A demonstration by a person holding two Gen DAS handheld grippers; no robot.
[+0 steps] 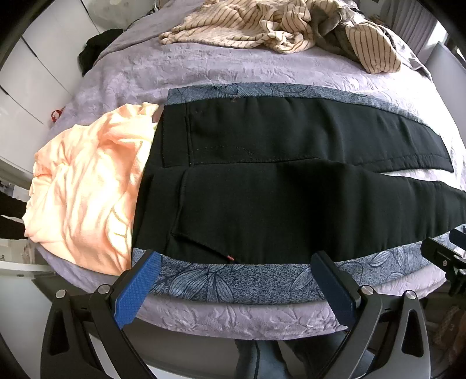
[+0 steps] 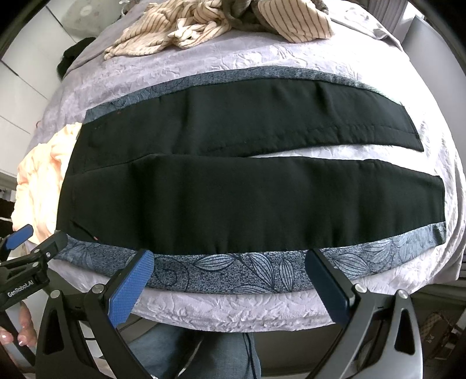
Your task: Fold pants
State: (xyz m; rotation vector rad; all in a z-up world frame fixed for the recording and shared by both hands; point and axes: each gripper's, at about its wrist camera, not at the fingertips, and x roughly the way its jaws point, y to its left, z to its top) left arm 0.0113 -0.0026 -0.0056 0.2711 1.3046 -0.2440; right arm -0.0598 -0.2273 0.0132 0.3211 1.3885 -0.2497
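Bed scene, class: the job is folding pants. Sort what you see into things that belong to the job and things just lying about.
Belongs to the job:
black pants
left gripper, open
right gripper, open

Just lying about:
peach garment
striped clothes
grey leaf-patterned cloth under the pants
lilac bedcover

One piece of text can be read: "GenRobot.AI", in white letters on the black body of the left claw, seen at the lower left edge of the right wrist view. The lettering runs along the housing at a slight upward slant. No other words, numbers, labels or brand marks are legible in either view; the cloth on the bed shows only leaf and stripe patterns, with no writing.
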